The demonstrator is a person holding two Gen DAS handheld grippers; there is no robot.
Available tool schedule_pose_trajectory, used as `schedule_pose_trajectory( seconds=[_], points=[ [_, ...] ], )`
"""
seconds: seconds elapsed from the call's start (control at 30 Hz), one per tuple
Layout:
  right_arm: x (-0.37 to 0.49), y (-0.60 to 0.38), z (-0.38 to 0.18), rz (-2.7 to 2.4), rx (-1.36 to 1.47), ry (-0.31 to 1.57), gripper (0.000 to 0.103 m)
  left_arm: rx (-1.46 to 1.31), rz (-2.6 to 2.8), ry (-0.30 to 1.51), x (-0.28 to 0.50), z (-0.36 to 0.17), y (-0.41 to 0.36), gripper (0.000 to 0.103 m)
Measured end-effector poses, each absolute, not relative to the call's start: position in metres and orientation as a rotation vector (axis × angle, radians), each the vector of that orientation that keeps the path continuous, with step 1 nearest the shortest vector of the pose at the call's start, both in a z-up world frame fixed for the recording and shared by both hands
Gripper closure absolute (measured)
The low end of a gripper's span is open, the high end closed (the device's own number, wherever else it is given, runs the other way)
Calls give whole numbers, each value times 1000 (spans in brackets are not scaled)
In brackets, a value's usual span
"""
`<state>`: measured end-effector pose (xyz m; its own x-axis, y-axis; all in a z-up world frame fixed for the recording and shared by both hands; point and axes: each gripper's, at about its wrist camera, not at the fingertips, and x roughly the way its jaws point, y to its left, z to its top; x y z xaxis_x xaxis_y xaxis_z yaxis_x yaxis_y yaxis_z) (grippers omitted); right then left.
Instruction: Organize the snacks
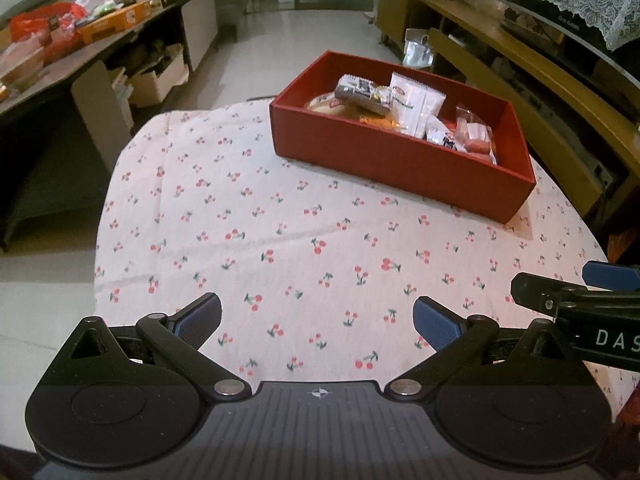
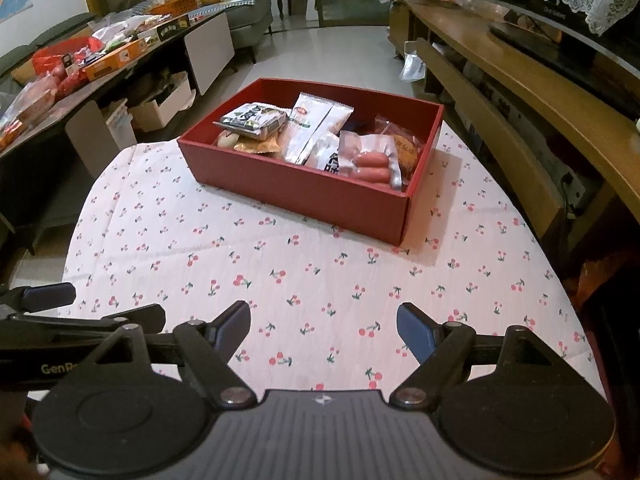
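A red box [image 1: 384, 160] [image 2: 296, 190] stands on the far part of a table covered by a cherry-print cloth [image 1: 280, 248] [image 2: 280, 264]. Inside lie several snack packs: a dark seaweed pack [image 2: 252, 120] [image 1: 362, 94], a white sachet [image 2: 316, 128] [image 1: 412, 100] and a clear pack of sausages [image 2: 372, 164] [image 1: 478, 138]. My left gripper [image 1: 318, 320] hovers open over the near cloth, holding nothing. My right gripper [image 2: 324, 330] is open too, empty, low over the near edge. Each gripper's blue-padded fingers show at the other view's side, the right gripper [image 1: 576, 292] and the left gripper [image 2: 92, 308].
A long side table [image 2: 100, 76] on the left carries orange boxes and red bags, with cardboard boxes [image 2: 164, 106] beneath. A wooden TV bench [image 2: 520, 80] runs along the right, close to the table. Tiled floor [image 2: 340, 52] lies beyond the box.
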<state>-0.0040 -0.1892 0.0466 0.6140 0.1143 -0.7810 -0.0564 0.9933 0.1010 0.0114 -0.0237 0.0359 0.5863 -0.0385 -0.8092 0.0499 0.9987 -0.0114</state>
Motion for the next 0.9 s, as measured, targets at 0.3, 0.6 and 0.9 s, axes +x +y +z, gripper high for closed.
schedule_pose_trajectory(
  seconds=[0.3, 0.6, 0.9],
  points=[
    [-19, -188, 46, 104, 70, 903, 11, 13, -58, 941, -2, 35, -23, 0],
    [-31, -188, 48, 114, 73, 894, 11, 14, -59, 922, -14, 38, -22, 0],
    [-36, -186, 49, 119, 69, 891, 11, 14, -57, 919, -18, 39, -20, 0]
  ],
)
